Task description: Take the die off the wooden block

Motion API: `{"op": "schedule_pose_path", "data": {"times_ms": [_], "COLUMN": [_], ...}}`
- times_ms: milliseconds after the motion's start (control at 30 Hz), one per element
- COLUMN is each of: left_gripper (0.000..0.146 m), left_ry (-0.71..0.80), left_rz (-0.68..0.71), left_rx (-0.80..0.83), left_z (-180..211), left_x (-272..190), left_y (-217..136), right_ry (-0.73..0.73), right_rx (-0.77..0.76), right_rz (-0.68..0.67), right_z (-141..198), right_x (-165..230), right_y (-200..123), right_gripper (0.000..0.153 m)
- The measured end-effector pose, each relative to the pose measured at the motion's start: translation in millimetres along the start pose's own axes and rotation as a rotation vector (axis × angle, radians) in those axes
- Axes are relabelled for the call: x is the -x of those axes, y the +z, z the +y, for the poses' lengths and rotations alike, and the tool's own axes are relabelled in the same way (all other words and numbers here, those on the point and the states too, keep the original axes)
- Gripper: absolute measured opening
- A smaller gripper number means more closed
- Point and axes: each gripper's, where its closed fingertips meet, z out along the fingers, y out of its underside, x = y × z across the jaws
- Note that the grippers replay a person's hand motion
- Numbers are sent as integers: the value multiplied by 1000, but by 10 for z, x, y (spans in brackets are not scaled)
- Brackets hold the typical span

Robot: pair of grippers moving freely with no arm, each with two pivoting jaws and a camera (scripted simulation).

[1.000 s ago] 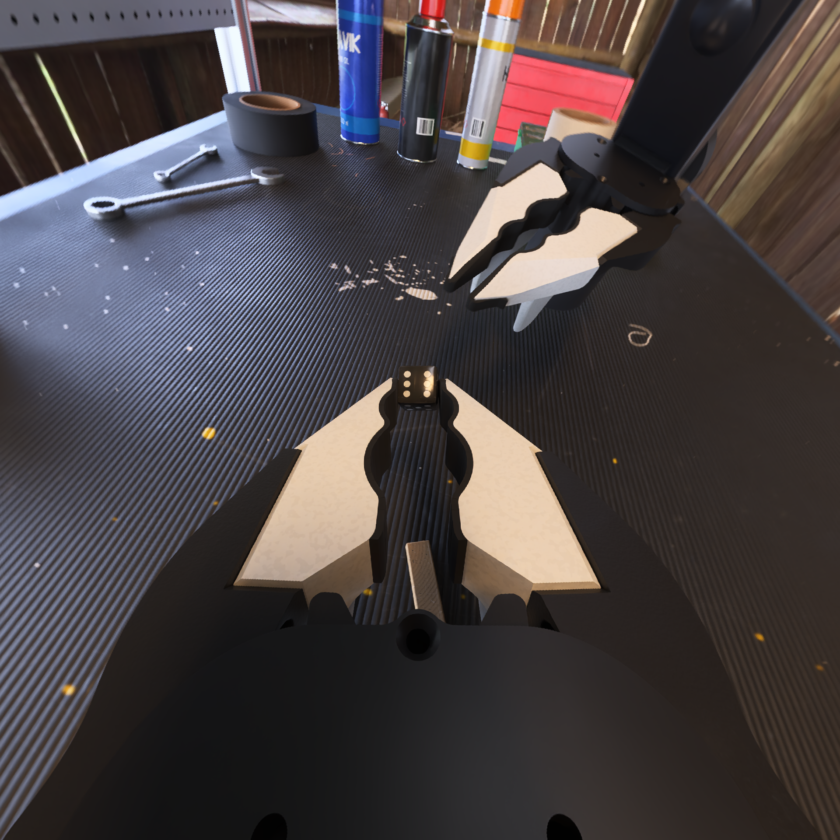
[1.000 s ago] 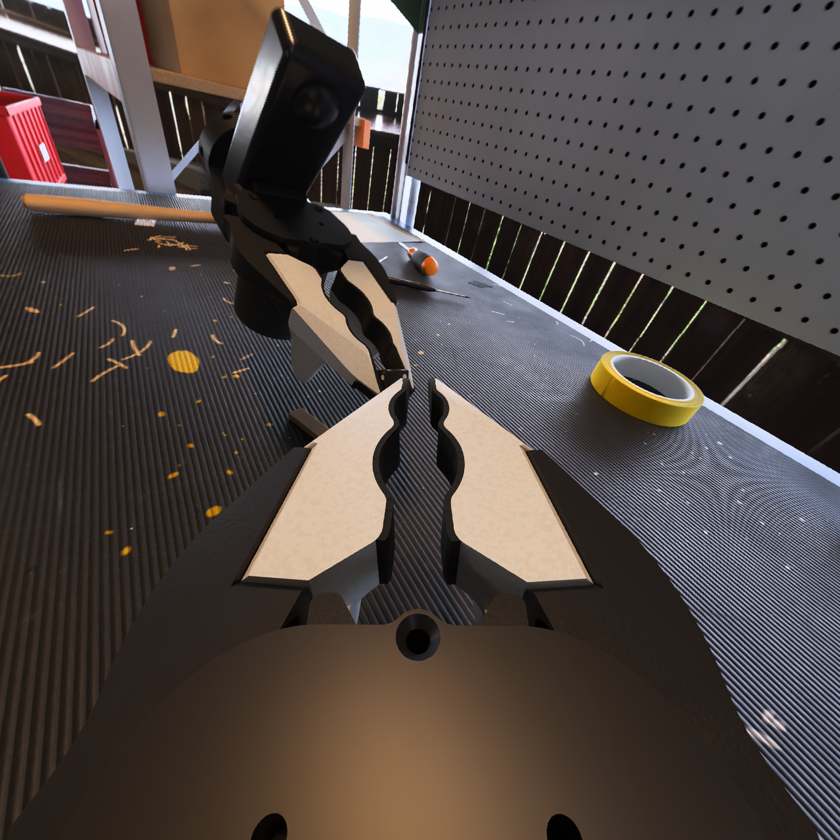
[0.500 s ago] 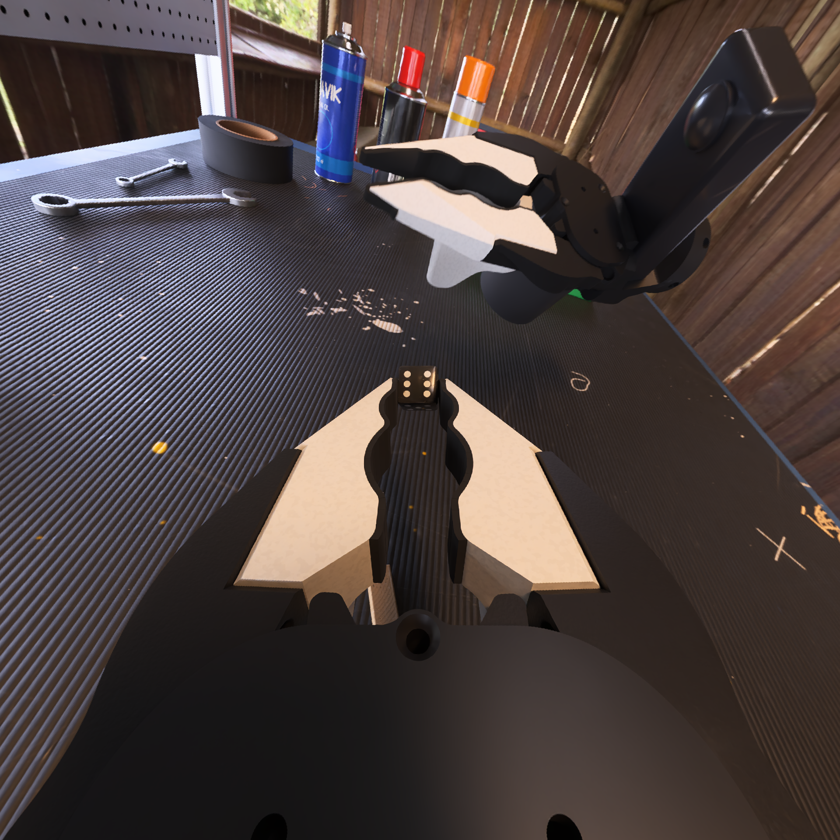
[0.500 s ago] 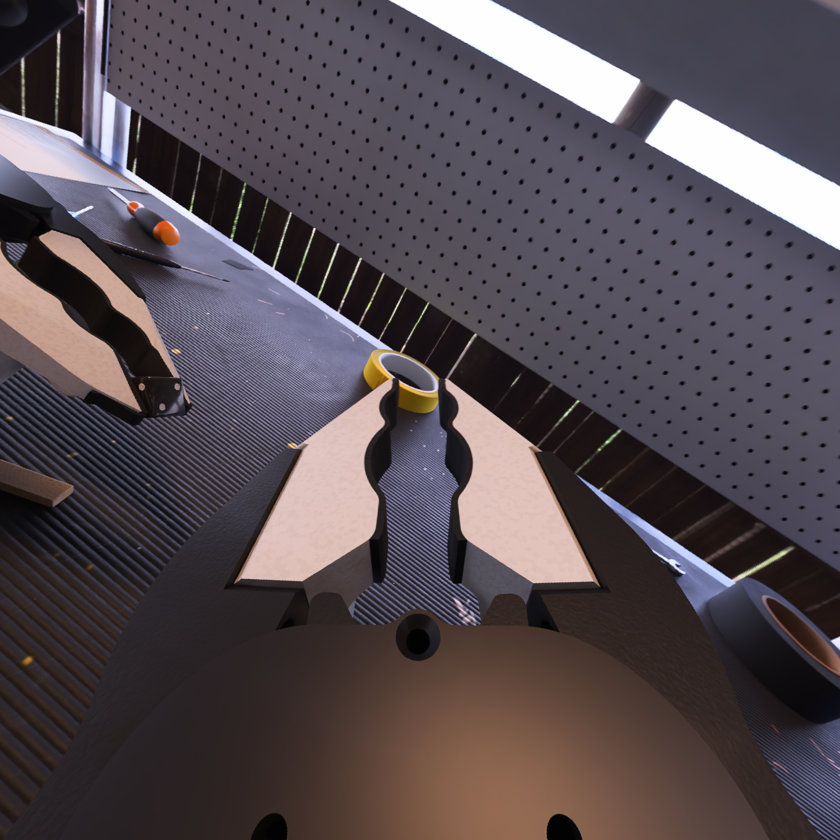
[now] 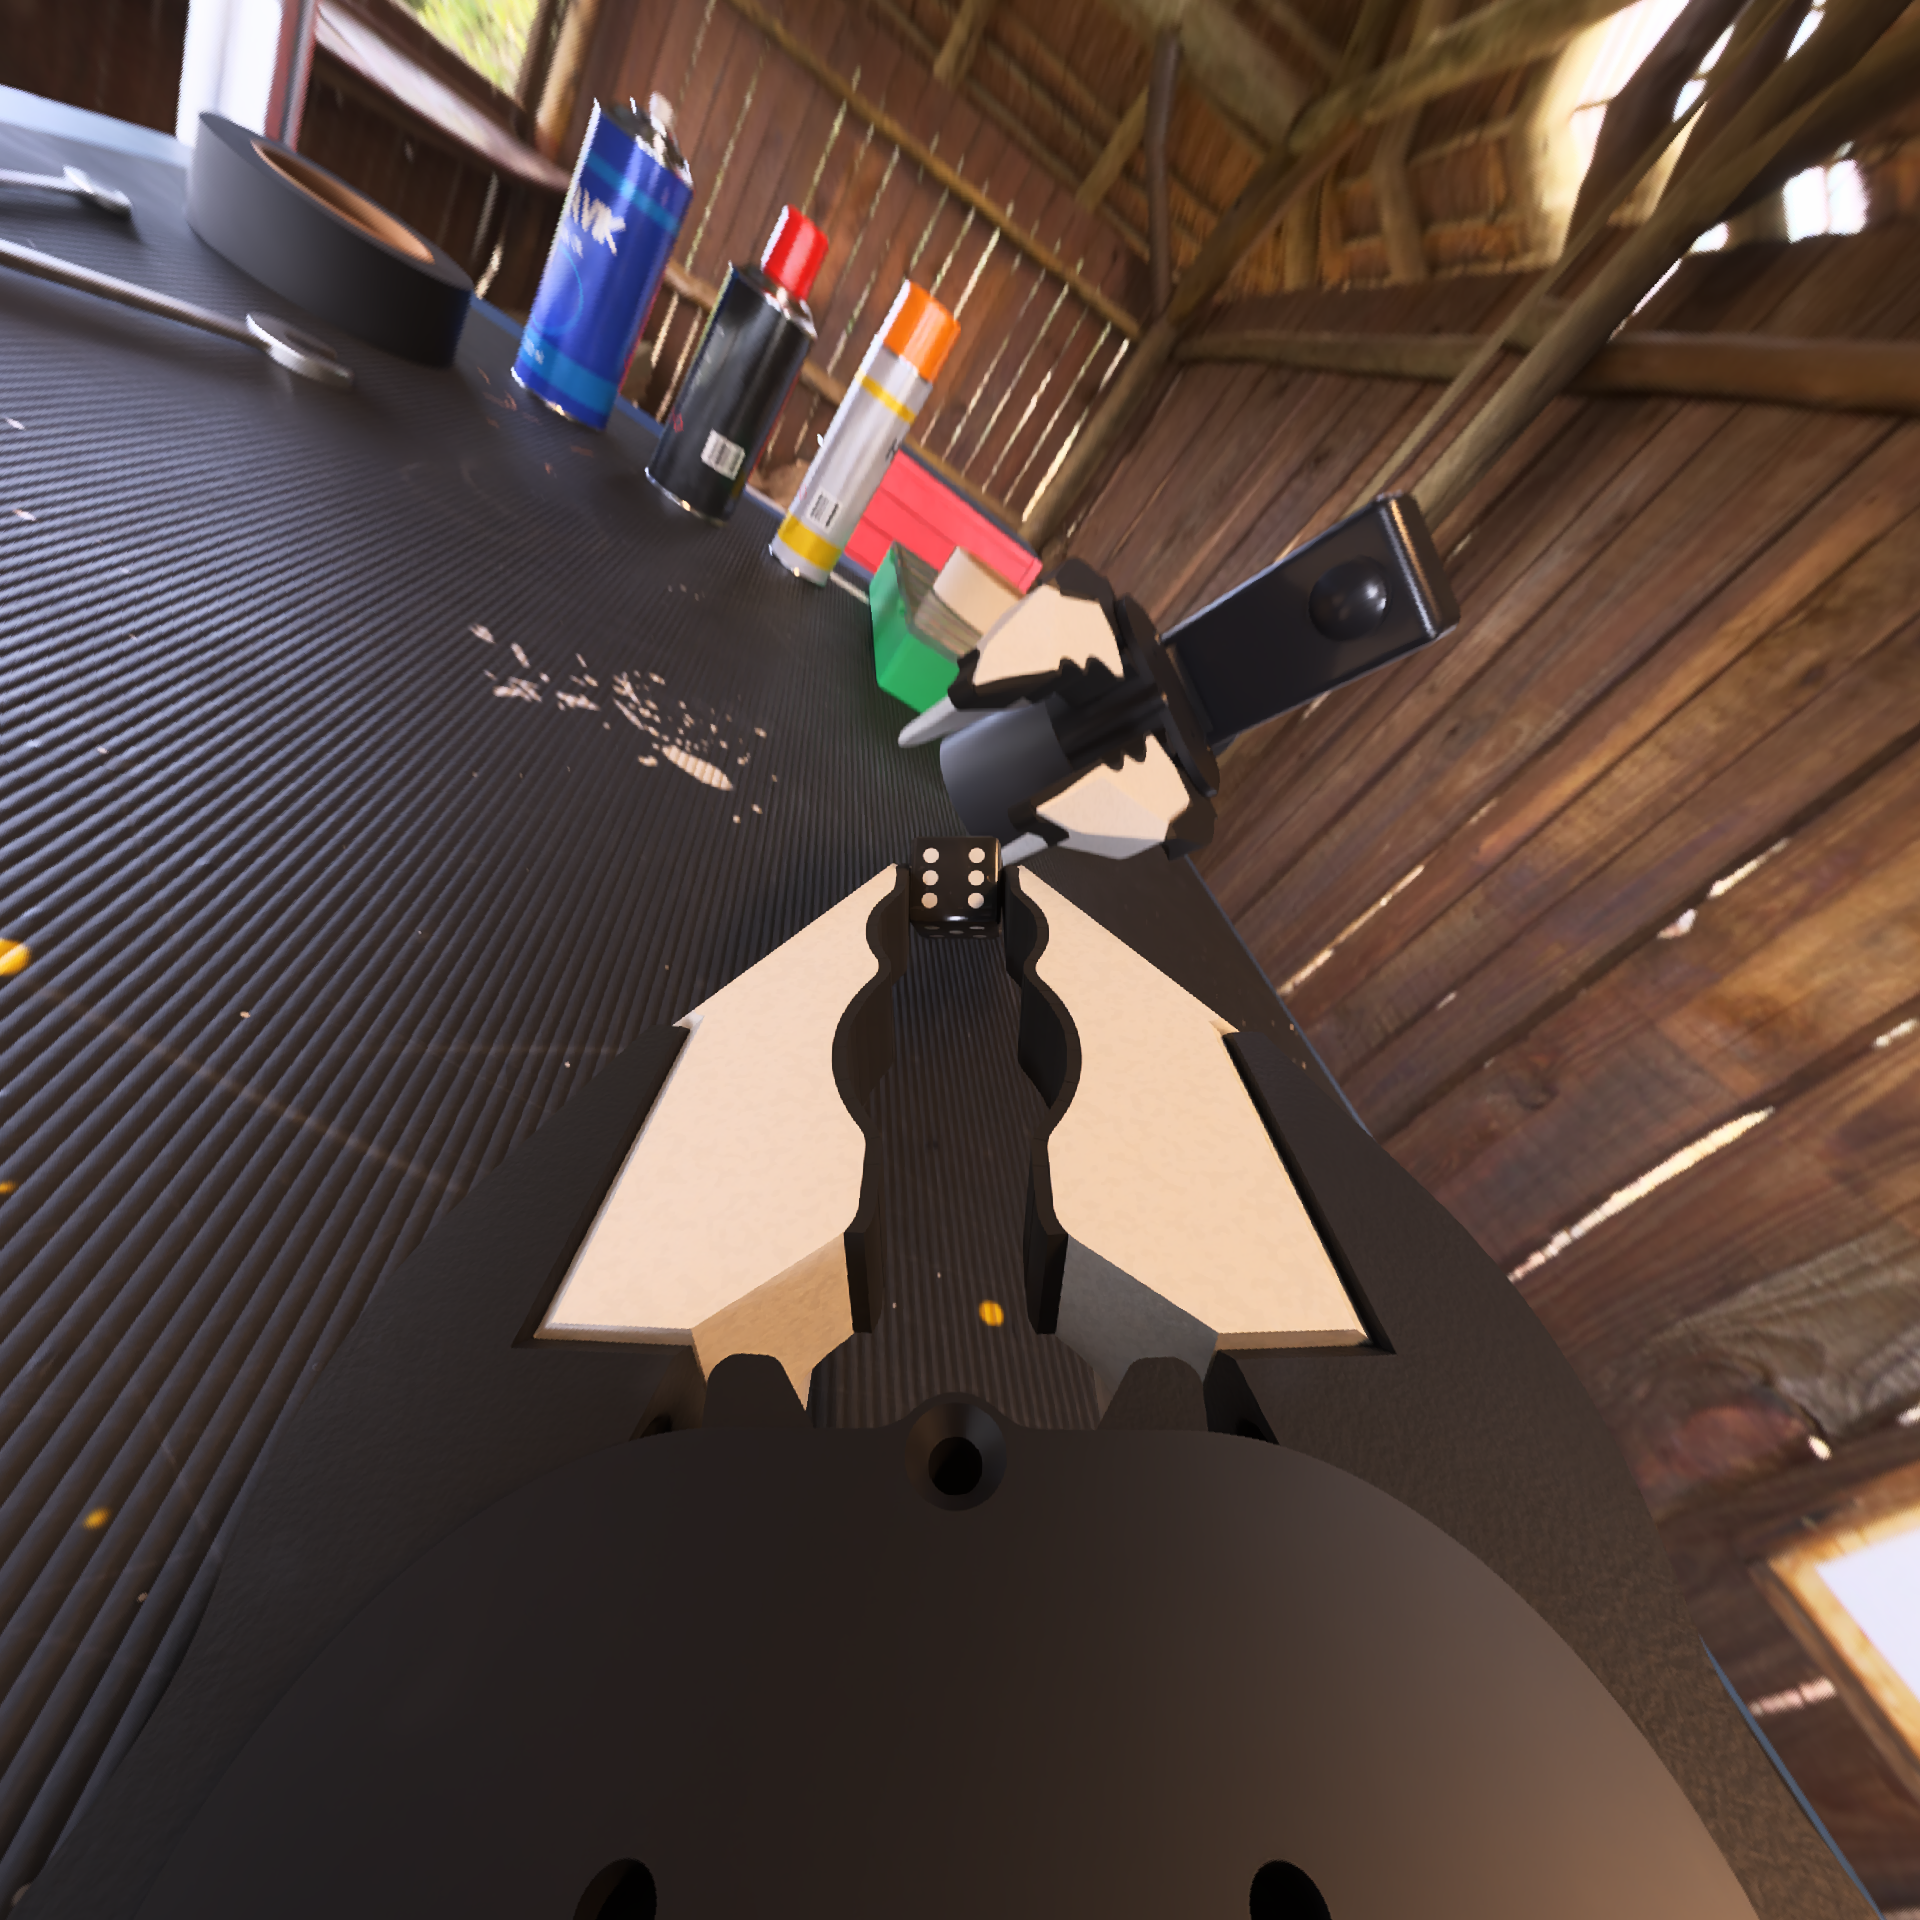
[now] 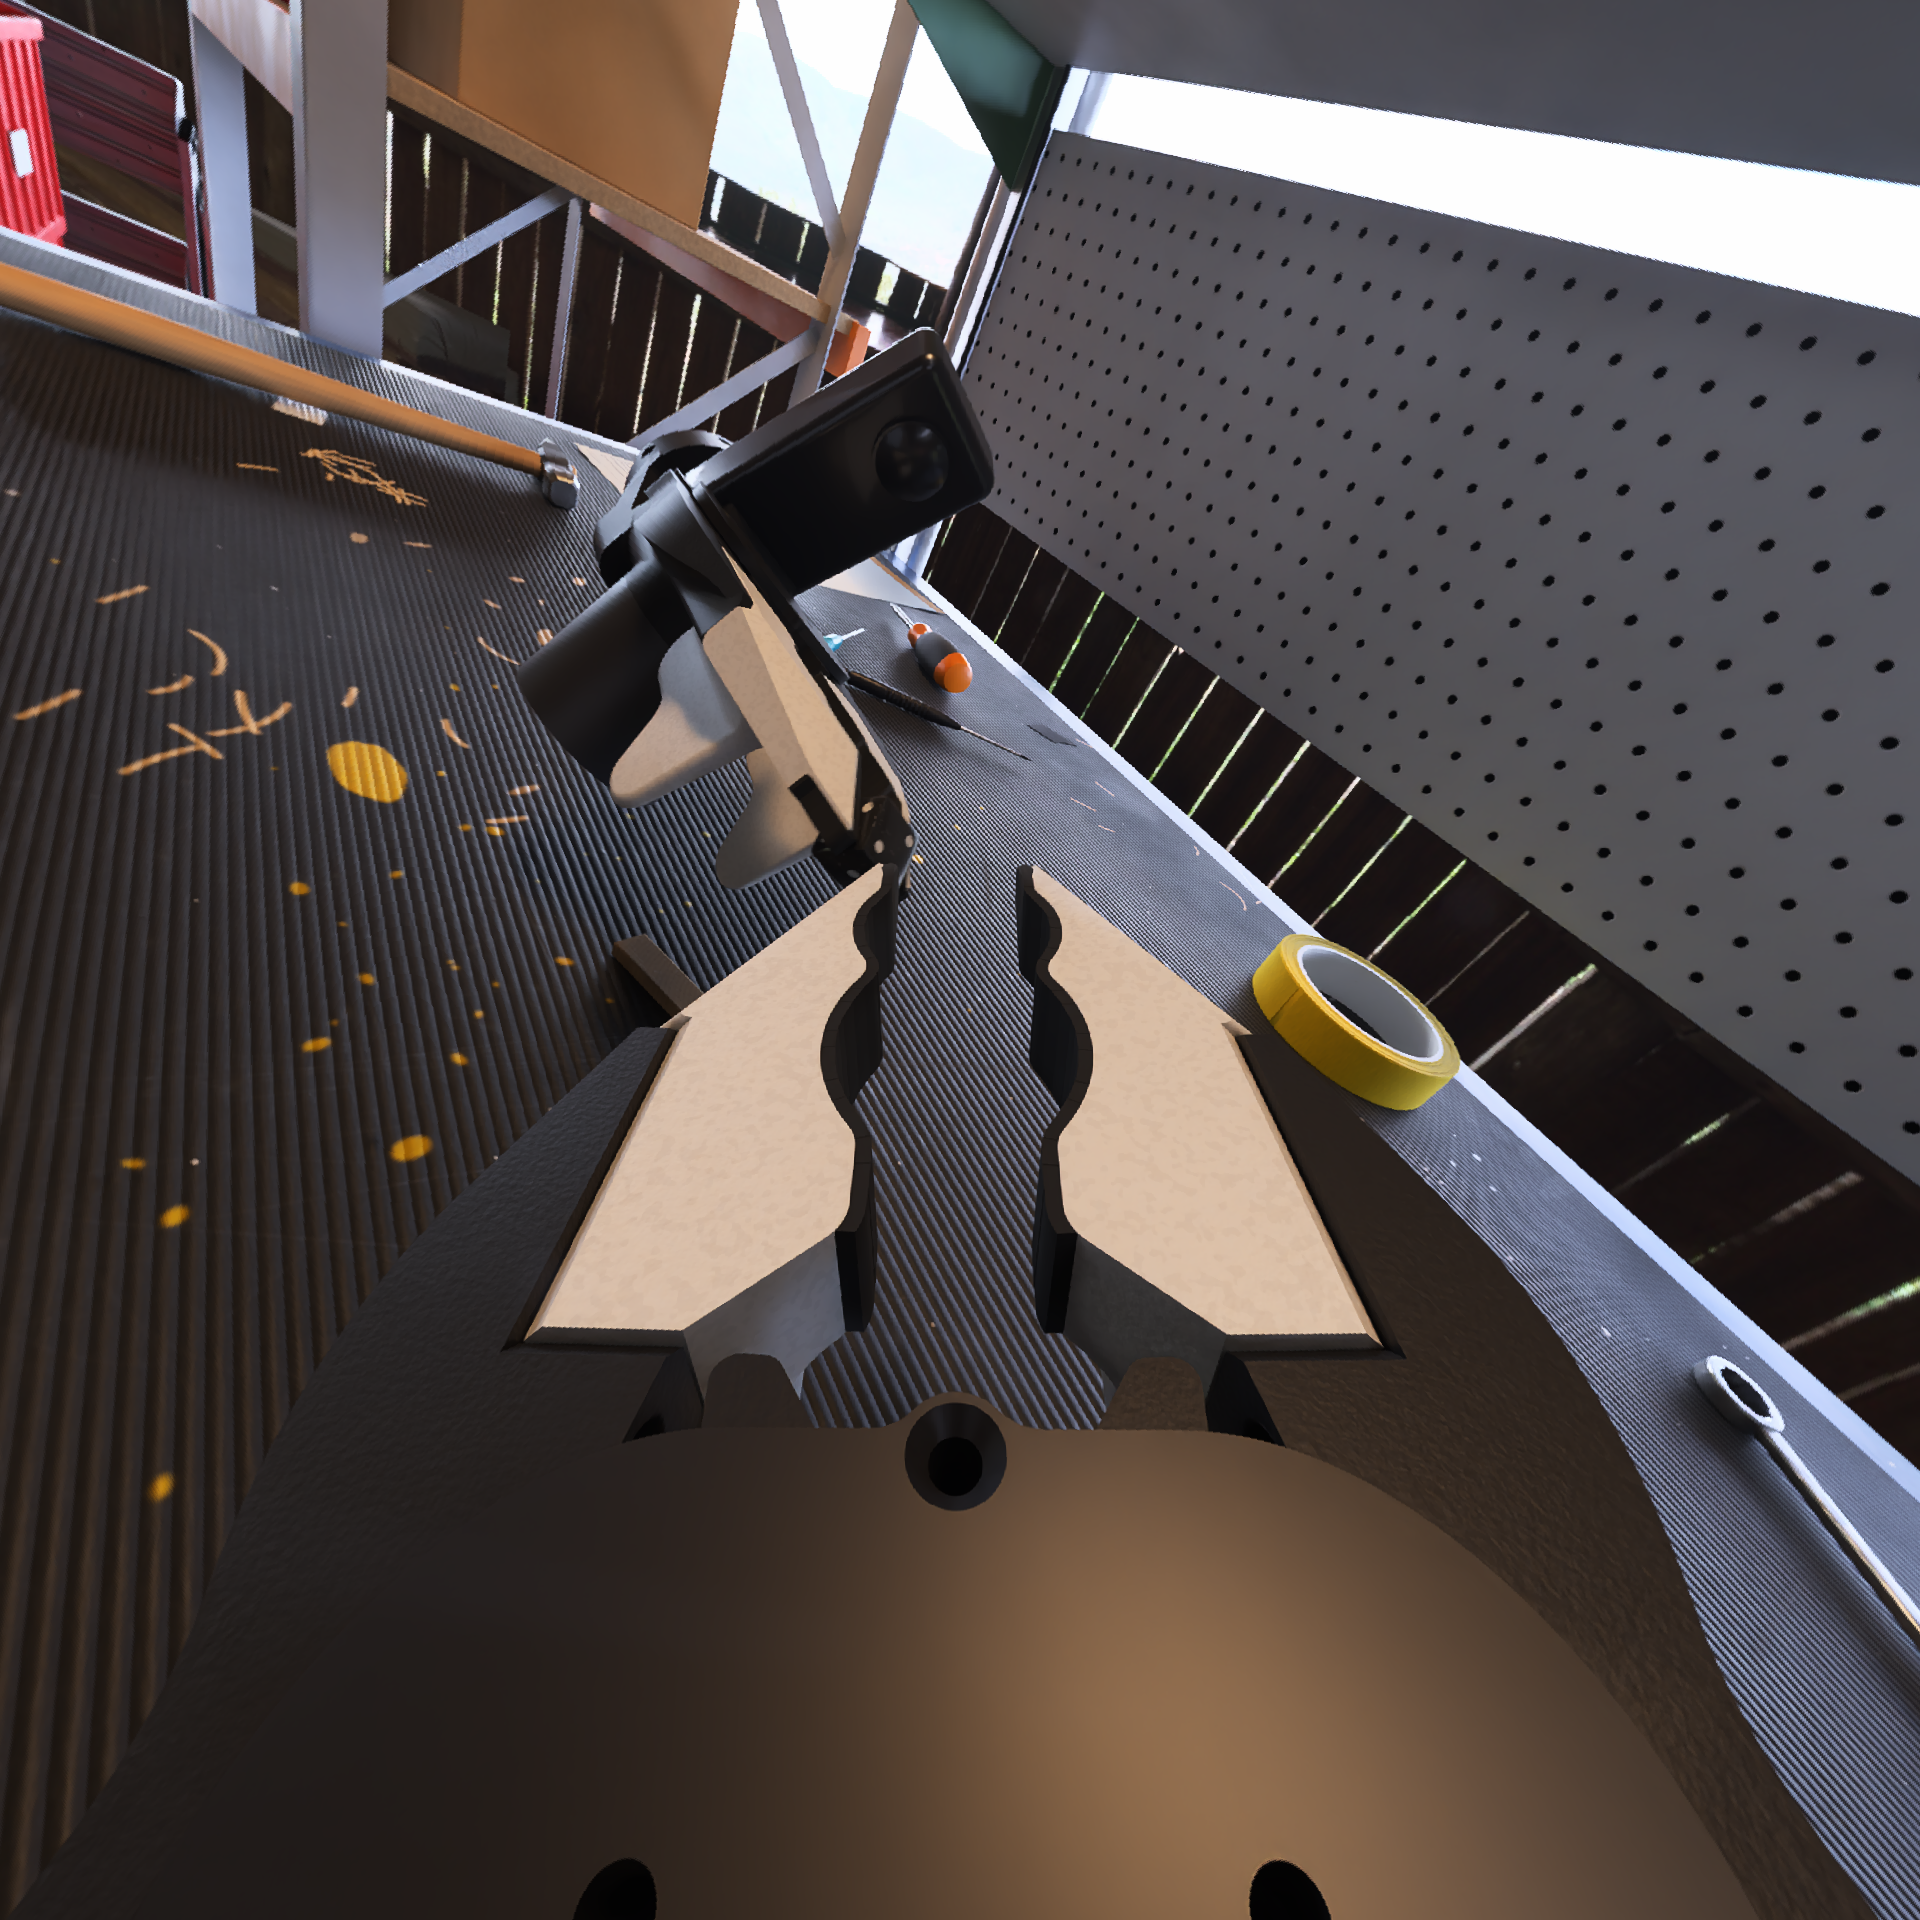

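Observation:
My left gripper (image 5: pixel 956 896) is shut on a small black die (image 5: pixel 954 891) with white pips, pinched between its fingertips above the black ribbed mat (image 5: pixel 312 831). The wooden block (image 6: pixel 649 971) shows only in the right wrist view, as a thin dark strip lying on the mat, partly hidden behind my right gripper's left finger. My right gripper (image 6: pixel 954 883) is open and empty. Its tips sit just in front of the left gripper (image 6: pixel 873 836), which tilts down towards them. In the left wrist view the right gripper (image 5: pixel 997 758) hovers just beyond the die.
Three spray cans (image 5: pixel 727 384), a black tape roll (image 5: pixel 312 249), a wrench (image 5: pixel 291 353) and a green box (image 5: pixel 909 644) line the mat's far edge. A yellow tape roll (image 6: pixel 1351 1029), a screwdriver (image 6: pixel 935 660), another wrench (image 6: pixel 1766 1434) and a pegboard (image 6: pixel 1558 520) lie to the right.
My left gripper keeps the die and has tilted, and the block has left its view. My right gripper opened, swung up and away, then came back facing the left gripper.

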Motion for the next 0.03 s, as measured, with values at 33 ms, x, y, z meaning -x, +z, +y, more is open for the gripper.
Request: {"op": "schedule_pose_path", "data": {"times_ms": [33], "left_gripper": [17], "left_ry": [5], "left_rz": [-2], "left_rx": [24], "left_z": [29], "left_x": [1], "left_y": [9], "right_ry": [-10], "right_rx": [1], "right_rz": [0], "right_z": [9], "right_x": [-6], "right_y": [-8], "right_gripper": [22]}}
